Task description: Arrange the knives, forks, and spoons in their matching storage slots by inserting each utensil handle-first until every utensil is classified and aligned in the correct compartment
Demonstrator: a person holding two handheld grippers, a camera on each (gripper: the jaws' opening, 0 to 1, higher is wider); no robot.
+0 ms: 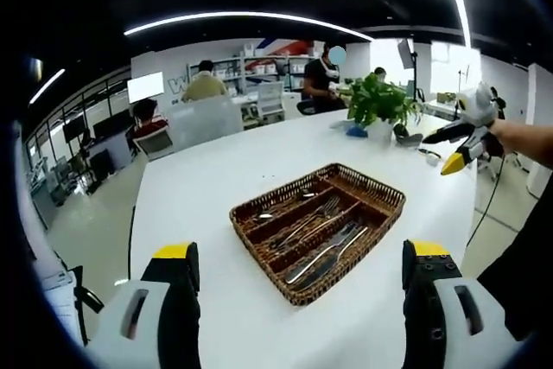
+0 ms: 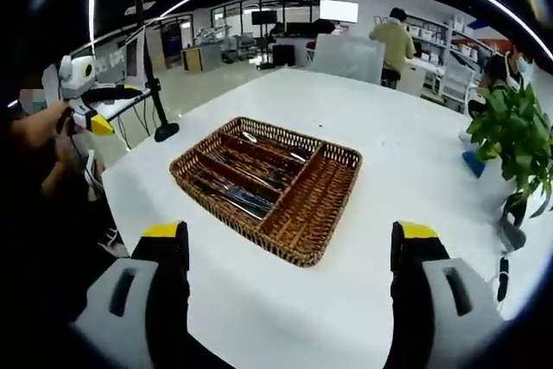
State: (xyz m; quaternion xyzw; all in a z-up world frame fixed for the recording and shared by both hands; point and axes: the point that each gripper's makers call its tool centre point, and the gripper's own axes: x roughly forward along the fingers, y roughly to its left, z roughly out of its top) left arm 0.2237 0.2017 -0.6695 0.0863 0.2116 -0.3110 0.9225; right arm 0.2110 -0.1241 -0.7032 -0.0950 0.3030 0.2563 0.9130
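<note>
A brown wicker cutlery tray [image 1: 263,257] sits in the middle of a white table [image 1: 207,170]. Its long slots hold metal cutlery: forks [image 1: 318,216] in a middle slot and knives [image 1: 333,252] in the nearest one. The cross compartment [image 2: 315,205] at one end looks empty. My left gripper [image 1: 301,252] is open, hovering short of the tray with nothing between its jaws. My right gripper [image 2: 290,232] is open too, on the tray's [image 2: 238,218] opposite side. Each gripper appears in the other's view, held in a hand: right gripper [image 1: 467,140], left gripper [image 2: 91,110].
A potted green plant [image 1: 380,105] [image 2: 510,144] stands near the table's far end, with a blue object [image 2: 473,164] and a cable [image 2: 504,265] close by. Several people sit at desks behind the table. The floor drops away past the table's edges.
</note>
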